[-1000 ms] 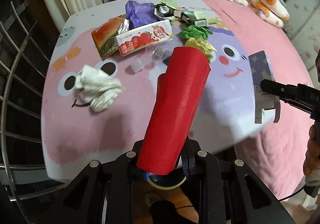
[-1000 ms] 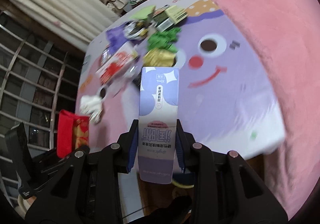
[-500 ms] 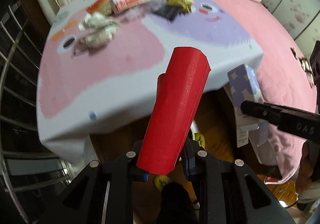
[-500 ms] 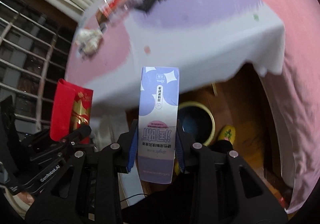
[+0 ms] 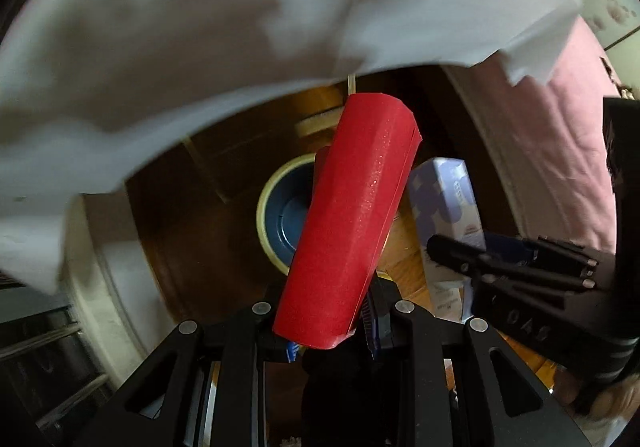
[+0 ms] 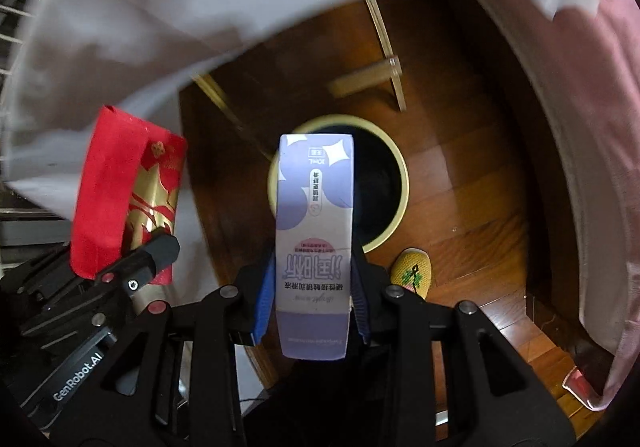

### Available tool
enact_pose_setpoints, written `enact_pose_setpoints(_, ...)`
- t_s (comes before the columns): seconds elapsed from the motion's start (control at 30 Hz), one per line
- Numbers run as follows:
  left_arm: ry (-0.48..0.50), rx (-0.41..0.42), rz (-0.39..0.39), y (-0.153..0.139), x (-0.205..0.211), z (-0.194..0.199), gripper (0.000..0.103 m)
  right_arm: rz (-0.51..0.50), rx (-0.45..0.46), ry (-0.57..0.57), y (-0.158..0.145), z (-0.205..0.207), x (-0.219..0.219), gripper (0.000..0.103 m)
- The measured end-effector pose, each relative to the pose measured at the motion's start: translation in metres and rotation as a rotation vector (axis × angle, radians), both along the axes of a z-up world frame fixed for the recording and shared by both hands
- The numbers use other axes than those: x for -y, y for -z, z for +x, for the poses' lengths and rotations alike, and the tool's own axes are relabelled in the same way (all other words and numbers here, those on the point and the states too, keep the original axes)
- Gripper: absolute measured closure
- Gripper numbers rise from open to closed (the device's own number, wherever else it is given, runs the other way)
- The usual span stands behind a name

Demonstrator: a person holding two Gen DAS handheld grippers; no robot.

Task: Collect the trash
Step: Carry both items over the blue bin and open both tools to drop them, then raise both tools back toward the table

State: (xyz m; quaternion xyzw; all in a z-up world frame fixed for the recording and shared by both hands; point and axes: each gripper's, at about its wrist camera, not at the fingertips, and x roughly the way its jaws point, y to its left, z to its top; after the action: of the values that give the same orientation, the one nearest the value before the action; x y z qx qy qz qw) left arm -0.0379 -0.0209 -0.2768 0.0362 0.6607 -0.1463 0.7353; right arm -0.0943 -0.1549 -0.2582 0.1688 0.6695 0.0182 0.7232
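While above bin (image 6: 400, 183), left claw (image 5: 332, 343) pinches red packet (image 5: 348, 219), right claw (image 6: 310, 311) pinches purple box (image 6: 314, 231).

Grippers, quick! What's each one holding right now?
Left gripper: closed on the red packet.
Right gripper: closed on the purple box.

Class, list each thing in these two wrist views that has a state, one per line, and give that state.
Left gripper: shut on red carton.
Red carton: held, tilted, above the floor.
Right gripper: shut on purple box.
Purple box: held over the bin.
Bin: open-topped, upright on the floor.
Slipper: lying beside the bin.
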Motion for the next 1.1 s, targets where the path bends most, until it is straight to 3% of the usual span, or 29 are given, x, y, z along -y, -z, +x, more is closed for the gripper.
enact_pose_setpoints(0.27, -0.045, 0.016, 0.017, 0.09, 0.006, 0.017, 0.075, 0.008, -0.014, -0.004, 0.1, 0.016, 0.005, 0.072)
enact_pose_setpoints(0.37, -0.054, 0.02, 0.026, 0.116, 0.006, 0.022, 0.065, 0.012, -0.024, -0.004, 0.126, 0.029, 0.006, 0.071)
enact_pose_setpoints(0.53, -0.074, 0.013, 0.058, 0.146, 0.006, 0.034, 0.052, 0.004, -0.026, 0.015, 0.146, 0.039, 0.015, 0.052)
enact_pose_setpoints(0.6, -0.092, 0.005, 0.056, 0.152, 0.003, 0.039, 0.038, 0.002, -0.014, 0.019, 0.15, 0.041, 0.02, 0.049)
enact_pose_setpoints(0.67, -0.107, 0.014, 0.066, 0.151, -0.002, 0.04, 0.028, -0.007, 0.001, 0.019, 0.15, 0.044, 0.023, 0.047)
enact_pose_setpoints(0.83, -0.131, 0.064, 0.074, 0.124, -0.014, 0.037, 0.027, -0.038, 0.065, -0.005, 0.121, 0.045, 0.022, 0.046)
enact_pose_setpoints(1.1, -0.191, 0.144, 0.065, 0.032, -0.028, 0.022, 0.025, -0.028, 0.198, -0.055, 0.022, 0.044, 0.013, 0.041)
